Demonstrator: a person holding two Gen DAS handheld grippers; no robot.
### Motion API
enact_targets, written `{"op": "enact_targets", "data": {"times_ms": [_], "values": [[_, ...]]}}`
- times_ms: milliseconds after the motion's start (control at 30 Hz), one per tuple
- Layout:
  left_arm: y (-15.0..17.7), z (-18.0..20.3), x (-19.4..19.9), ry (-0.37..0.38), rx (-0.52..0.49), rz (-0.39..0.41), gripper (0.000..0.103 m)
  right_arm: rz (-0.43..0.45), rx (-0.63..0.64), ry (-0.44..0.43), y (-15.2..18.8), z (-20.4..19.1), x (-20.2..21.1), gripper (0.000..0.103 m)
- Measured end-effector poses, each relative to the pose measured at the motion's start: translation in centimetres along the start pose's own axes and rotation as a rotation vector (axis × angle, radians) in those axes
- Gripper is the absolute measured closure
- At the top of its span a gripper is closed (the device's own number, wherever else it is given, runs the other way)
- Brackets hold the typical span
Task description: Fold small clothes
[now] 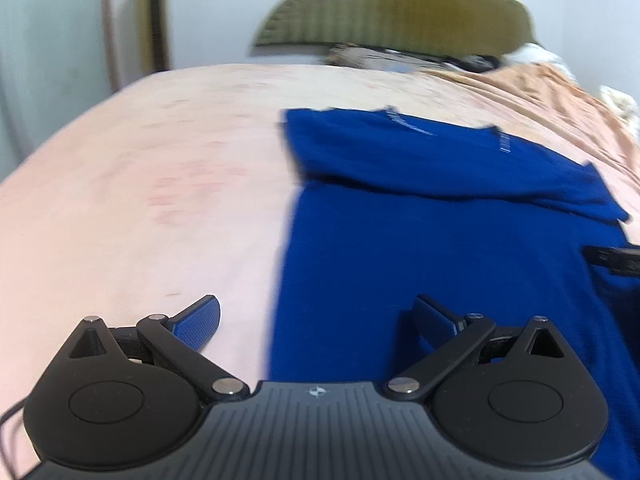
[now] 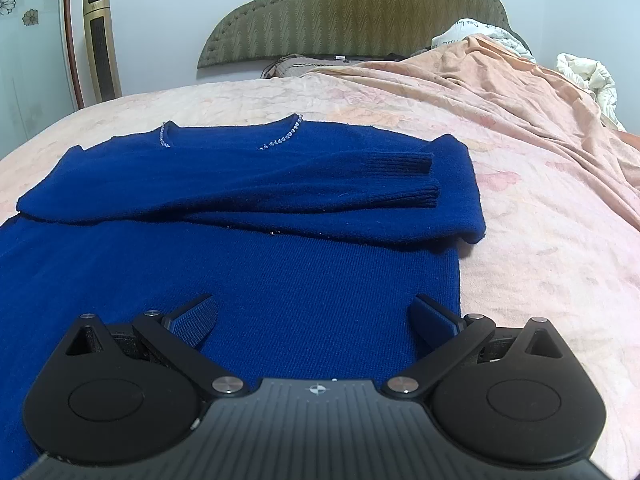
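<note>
Right wrist: blue sweater [image 2: 280, 216] on pink bedspread [image 2: 520, 200], padded headboard [image 2: 360, 8] behind.

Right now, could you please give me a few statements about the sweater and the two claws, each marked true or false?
1. The blue sweater lies on the pink bedspread. True.
2. Both sleeves are folded across the chest, cuffs toward the sweater's right edge in the right wrist view. True.
3. The right claw is shut on the hem. False: it is open, holding nothing.
4. The left claw is open. True.
5. The neckline is plain. False: pale beads trim it.
</note>
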State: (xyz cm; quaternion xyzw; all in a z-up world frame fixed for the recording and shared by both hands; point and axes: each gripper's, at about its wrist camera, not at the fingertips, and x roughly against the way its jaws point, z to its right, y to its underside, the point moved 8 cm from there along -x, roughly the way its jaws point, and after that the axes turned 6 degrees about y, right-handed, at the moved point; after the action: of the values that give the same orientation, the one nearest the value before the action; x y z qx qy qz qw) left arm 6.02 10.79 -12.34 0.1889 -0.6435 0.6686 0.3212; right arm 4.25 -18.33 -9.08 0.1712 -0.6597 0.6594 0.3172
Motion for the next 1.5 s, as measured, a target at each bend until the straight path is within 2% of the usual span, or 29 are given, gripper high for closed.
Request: {"op": "enact_targets", "data": {"times_ms": [67,133,267,367,433,533,600,667,733,833,933,967,1067,1167,1233,1333,1367,1433,1500], "values": [[-0.1,-0.9,0.8,-0.052,-0.007,0.017,0.0,0.0,0.001,0.0,0.0,0.0,0.0,0.001],[0.0,-1.4,1.1,-0.063,-0.003,0.006,0.0,0.0,0.0,0.0,0.0,0.0,0.0,0.001],[0.9,-1.0,0.5,0.045,0.077,-0.041,0.0,-0.001,0.004,0.003,0.0,0.0,0.0,0.001],[0.8,0.1,0.8,0.088,0.059,-0.02,0.0,-0.039,0.02,-0.016,0.1,0.2,0.7,0.0],[0.8,1.1,0.9,0.131,0.04,-0.003,0.0,-0.036,-0.004,-0.058,0.6,0.6,3.0,0.0],[1.7,2.7,0.0,0.184,0.035,-0.035,0.0,-0.013,-0.09,-0.162,2.9,1.9,7.2,0.0],[2.3,4.2,-0.2,0.109,-0.089,-0.022,0.0,-0.028,-0.212,-0.187,5.1,3.2,8.7,0.0],[2.4,5.3,0.1,0.064,-0.189,-0.001,0.0,0.006,-0.221,-0.165,5.9,3.2,9.9,0.0],[2.1,5.6,0.8,0.054,-0.229,0.025,0.0,0.002,-0.19,-0.133,6.0,2.3,9.9,0.0],[1.7,4.4,2.2,0.017,-0.238,0.044,0.0,0.004,-0.076,-0.075,6.2,0.5,9.5,0.0],[1.1,2.4,4.0,-0.03,-0.216,0.092,0.0,0.015,-0.073,-0.099,6.0,0.4,10.4,0.001],[1.0,2.1,4.1,-0.029,-0.211,0.095,0.0,0.019,-0.058,-0.072,5.9,1.0,10.9,0.001],[2.0,2.1,2.8,0.038,-0.169,0.026,0.0,0.072,0.02,0.048,5.7,2.6,12.5,0.0],[2.8,2.8,2.5,0.102,-0.152,-0.038,0.0,-0.016,0.014,0.012,6.9,2.9,11.2,0.0],[2.5,2.8,3.5,0.067,-0.195,-0.022,0.0,-0.029,0.033,0.045,7.3,3.0,11.0,0.0],[1.4,3.2,4.5,-0.086,-0.334,0.021,0.0,0.006,0.087,0.065,6.6,2.4,12.3,0.0],[1.2,3.6,4.7,-0.116,-0.363,0.032,0.0,0.03,0.11,0.073,6.2,1.7,12.6,0.0],[0.8,4.3,4.9,-0.116,-0.372,0.031,0.0,0.081,0.15,0.06,5.3,0.1,13.2,0.0],[0.8,5.3,4.8,-0.064,-0.363,0.011,0.0,0.078,0.163,0.01,5.0,-1.7,12.9,0.0]]}}
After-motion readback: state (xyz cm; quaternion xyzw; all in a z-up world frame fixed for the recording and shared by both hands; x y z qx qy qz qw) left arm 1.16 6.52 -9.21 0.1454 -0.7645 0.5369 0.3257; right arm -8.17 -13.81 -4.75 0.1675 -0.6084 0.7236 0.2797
